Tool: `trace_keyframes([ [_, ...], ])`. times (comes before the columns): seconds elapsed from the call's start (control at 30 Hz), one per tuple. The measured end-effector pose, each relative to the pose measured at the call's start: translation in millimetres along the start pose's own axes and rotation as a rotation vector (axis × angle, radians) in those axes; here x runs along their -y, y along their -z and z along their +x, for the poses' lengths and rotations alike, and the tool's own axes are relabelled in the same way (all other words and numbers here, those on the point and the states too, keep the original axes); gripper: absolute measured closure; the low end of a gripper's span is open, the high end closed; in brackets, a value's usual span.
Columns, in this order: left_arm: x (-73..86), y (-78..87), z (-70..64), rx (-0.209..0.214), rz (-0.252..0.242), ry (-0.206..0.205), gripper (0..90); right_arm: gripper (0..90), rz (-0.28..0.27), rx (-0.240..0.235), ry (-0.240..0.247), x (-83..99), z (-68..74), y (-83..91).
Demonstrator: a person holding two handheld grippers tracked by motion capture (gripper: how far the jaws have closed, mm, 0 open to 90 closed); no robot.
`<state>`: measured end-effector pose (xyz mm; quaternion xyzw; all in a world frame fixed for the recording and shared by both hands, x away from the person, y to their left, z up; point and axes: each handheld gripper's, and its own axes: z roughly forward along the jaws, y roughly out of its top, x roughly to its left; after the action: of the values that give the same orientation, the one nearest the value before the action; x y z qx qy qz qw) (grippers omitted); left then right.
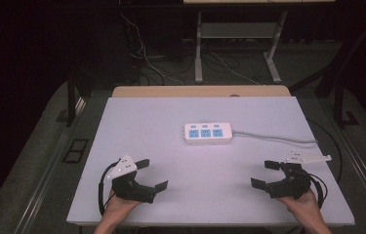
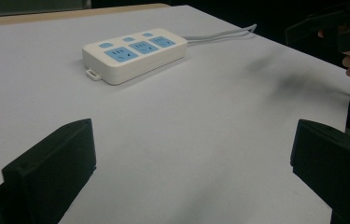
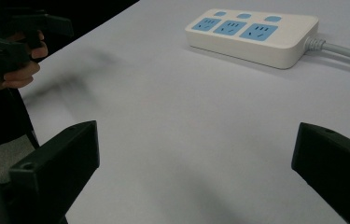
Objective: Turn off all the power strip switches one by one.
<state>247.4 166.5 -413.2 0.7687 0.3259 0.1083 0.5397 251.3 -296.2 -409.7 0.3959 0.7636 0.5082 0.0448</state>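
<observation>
- Power strip (image 1: 209,132) lay flat on the white table (image 1: 171,112), well ahead of both sets of jaws and between their lines of aim; three blue sockets faced up, each with a blue button behind it.
- Its grey cord (image 1: 273,138) ran off toward the right gripper's side and over the table edge. No plug sat in any socket.
- Seen from the left gripper view, the strip (image 2: 134,52) stood beyond the left jaw and well apart; a small tab stuck out at its near end.
- Seen from the right gripper view, the strip (image 3: 252,34) stood beyond the right jaw, cord end nearest.
- Left gripper (image 1: 151,174): jaws spread wide, nothing between them, held just above the near table edge.
- Right gripper (image 1: 266,174): jaws likewise wide apart and empty, near the opposite front corner.
- Judgement: start position; the approach to the strip was not yet begun.
- Next move would call for a forward reach, jaws kept wide enough to span the strip's body, with the cord left free of the jaws.
</observation>
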Motion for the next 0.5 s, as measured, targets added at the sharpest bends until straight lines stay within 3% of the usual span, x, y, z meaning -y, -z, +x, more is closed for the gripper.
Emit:
trace_keyframes([
  [0.5, 1.8, -2.7, 2.7, 0.008, 0.011, 0.016, 0.0, 0.6, 0.033, -0.003, -0.002, 0.6, -0.3, -1.1],
])
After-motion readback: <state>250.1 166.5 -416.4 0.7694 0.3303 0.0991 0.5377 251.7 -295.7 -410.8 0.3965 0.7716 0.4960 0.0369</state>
